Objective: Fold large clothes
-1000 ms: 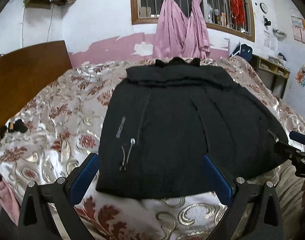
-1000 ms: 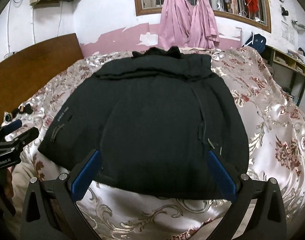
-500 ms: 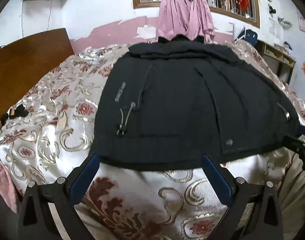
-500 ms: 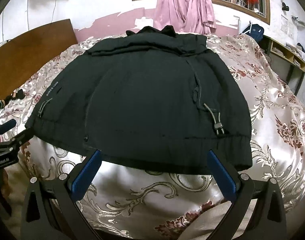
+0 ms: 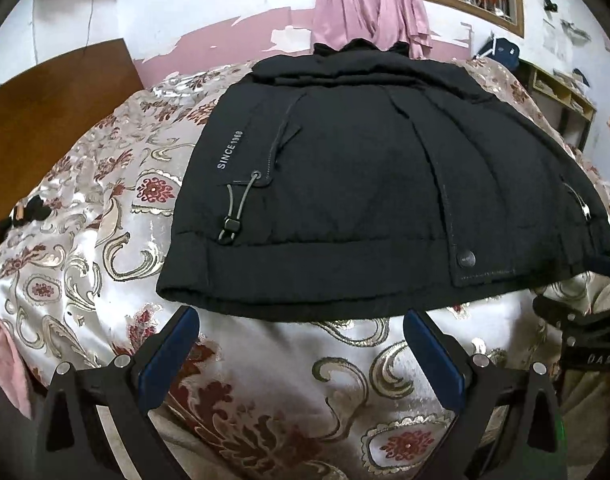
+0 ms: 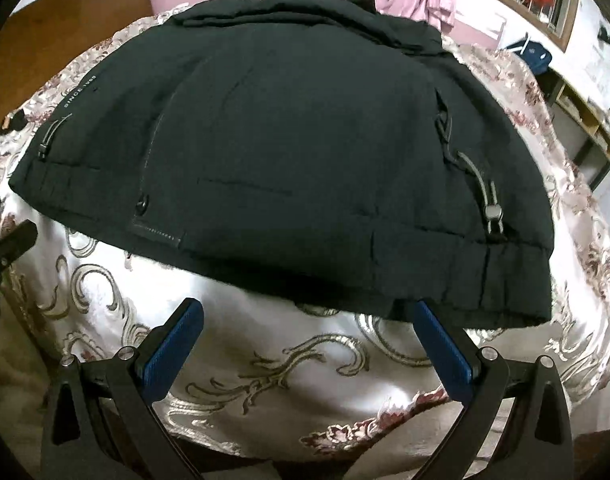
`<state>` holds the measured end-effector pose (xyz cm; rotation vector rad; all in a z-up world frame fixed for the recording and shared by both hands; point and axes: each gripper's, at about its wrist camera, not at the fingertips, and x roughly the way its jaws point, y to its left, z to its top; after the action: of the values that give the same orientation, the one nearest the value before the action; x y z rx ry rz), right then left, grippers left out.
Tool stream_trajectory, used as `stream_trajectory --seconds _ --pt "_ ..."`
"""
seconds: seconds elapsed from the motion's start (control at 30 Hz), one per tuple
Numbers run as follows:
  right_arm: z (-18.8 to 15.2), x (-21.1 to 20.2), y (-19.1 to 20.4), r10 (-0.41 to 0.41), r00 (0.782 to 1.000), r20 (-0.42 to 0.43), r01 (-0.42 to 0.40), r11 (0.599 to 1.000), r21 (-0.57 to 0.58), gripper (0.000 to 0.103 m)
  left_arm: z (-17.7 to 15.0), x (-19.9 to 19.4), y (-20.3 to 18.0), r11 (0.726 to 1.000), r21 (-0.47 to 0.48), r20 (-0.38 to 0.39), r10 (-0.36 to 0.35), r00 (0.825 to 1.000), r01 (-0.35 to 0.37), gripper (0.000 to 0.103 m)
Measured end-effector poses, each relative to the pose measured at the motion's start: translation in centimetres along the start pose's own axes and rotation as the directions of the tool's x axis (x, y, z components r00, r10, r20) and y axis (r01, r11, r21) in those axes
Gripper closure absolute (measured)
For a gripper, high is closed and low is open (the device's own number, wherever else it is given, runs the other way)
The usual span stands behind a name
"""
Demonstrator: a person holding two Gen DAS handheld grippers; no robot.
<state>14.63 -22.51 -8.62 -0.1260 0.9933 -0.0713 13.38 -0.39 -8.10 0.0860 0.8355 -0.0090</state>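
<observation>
A large black jacket (image 5: 365, 184) lies flat on the bed, hem toward me, collar at the far end; its left side reads "SINCE 1968". The right wrist view shows the same jacket (image 6: 289, 140) filling most of the frame. My left gripper (image 5: 301, 328) hovers open just short of the hem's left half, nothing between its blue pads. My right gripper (image 6: 307, 320) is open too, its right pad almost at the hem near the right corner. Each gripper shows at the edge of the other's view.
The bed wears a shiny floral cover (image 5: 105, 248). A wooden headboard (image 5: 53, 108) stands on the left, pink curtains (image 5: 365, 4) hang behind, and a shelf unit (image 5: 561, 92) is at the right. Small dark items (image 5: 33, 212) lie by the left edge.
Both grippers have dropped lower and closer to the jacket's hem, which now appears larger. The jacket itself has not moved. Both stay open.
</observation>
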Motion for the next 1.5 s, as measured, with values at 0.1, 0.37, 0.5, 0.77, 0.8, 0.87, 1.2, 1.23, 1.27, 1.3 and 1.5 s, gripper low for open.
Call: stream_trajectory --seconds 0.1,0.37,0.5,0.77,0.8,0.87,1.2,1.23,1.27,1.3,1.5 --pt "-0.2 0.2 0.5 -0.007 1.0 -0.014 0.007 1.0 -0.011 0.001 -0.1 0.4 0.1 1.0 -0.012 -0.013 0.008 1.0 -0.008 0.0" --pt "-0.1 0.1 0.4 -0.03 0.999 -0.017 0.03 1.0 0.005 0.001 -0.6 0.3 -0.9 0.999 0.041 -0.009 -0.02 1.0 0.02 0.0" --pt "-0.6 0.4 0.4 -0.05 0.998 -0.044 0.05 0.999 -0.003 0.001 -0.7 0.4 -2.5 0.993 0.117 -0.013 -0.024 1.0 0.025 0.0" --pt "-0.4 0.4 1.1 -0.138 0.99 -0.027 0.138 0.99 -0.022 0.001 -0.7 0.9 -3.4 0.986 0.168 -0.021 0.016 1.0 -0.012 0.0" --pt "-0.4 0.2 1.1 -0.147 0.989 -0.014 0.147 0.989 -0.012 0.001 -0.6 0.9 -3.3 0.987 0.163 -0.02 0.014 1.0 -0.01 0.0" --pt "-0.4 -0.2 0.7 -0.15 0.988 0.019 0.15 0.988 0.02 0.001 -0.6 1.0 -3.5 0.986 0.167 -0.016 0.005 1.0 -0.003 0.0" --pt "-0.9 1.2 -0.2 -0.093 0.995 -0.023 0.093 0.996 -0.008 0.001 -1.2 2.0 -4.9 0.974 0.228 -0.034 0.009 0.999 -0.001 0.0" --pt "-1.2 1.7 0.3 -0.104 0.993 -0.05 0.102 0.994 -0.038 0.001 -1.2 2.1 -4.7 0.974 0.224 -0.035 0.024 0.999 -0.016 0.0" --pt "-1.2 2.0 0.5 -0.112 0.991 -0.069 0.108 0.993 -0.054 0.001 -1.1 2.2 -4.4 0.977 0.214 -0.035 0.03 0.999 -0.022 0.0" --pt "-1.2 2.3 0.7 -0.115 0.99 -0.079 0.11 0.992 -0.061 0.001 -1.1 2.2 -4.1 0.98 0.198 -0.035 0.03 0.999 -0.022 0.0" --pt "-0.6 0.5 -0.1 -0.106 0.992 0.073 0.103 0.994 0.035 0.001 -0.8 1.8 -3.5 0.987 0.163 -0.01 0.012 1.0 -0.011 0.0"
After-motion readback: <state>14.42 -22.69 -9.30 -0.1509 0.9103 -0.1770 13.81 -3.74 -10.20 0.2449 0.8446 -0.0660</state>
